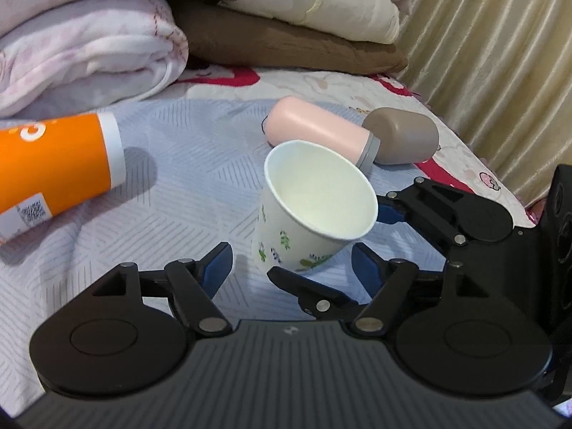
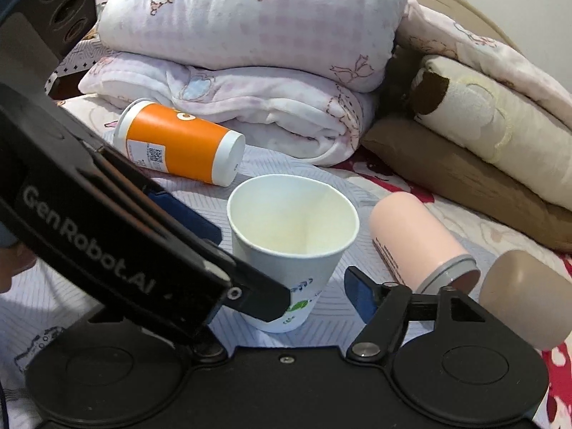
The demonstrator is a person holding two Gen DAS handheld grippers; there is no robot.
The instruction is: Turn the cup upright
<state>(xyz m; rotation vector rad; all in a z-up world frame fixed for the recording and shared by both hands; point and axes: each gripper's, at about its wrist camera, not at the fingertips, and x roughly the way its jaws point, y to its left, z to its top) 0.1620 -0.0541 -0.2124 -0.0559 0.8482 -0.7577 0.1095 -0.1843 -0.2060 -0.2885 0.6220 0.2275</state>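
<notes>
Left wrist view: the paper cup [image 1: 314,207] stands mouth-up on the pale blue bedspread [image 1: 171,164], leaning a little toward the right, its base just beyond the left gripper [image 1: 291,264]. That gripper's blue pads are spread wide, one to each side of the cup's foot and touching neither wall, so it holds nothing. From the right the right gripper [image 1: 361,228] reaches in, one blue pad against the cup near the rim and a black finger passing under the base; whether it actually presses the wall I cannot tell (the cup hides the contact). Behind lie a pink flask [image 1: 318,134] on its side with its taupe cap [image 1: 404,136] just beside it, and an orange cup [image 1: 53,168] toppled at the left.

Right wrist view: the cup [image 2: 291,246] sits between the right gripper's [image 2: 282,268] fingers, which stand apart around its lower half; the near-side pad shows a gap from the wall. The left gripper's body [image 2: 118,250] crosses the lower left and covers part of the cup's base. Folded blankets [image 2: 250,64] fill the background. The cup looks essentially righted, so I judge both tools are only flanking it as guards against tipping on the soft cloth.
</notes>
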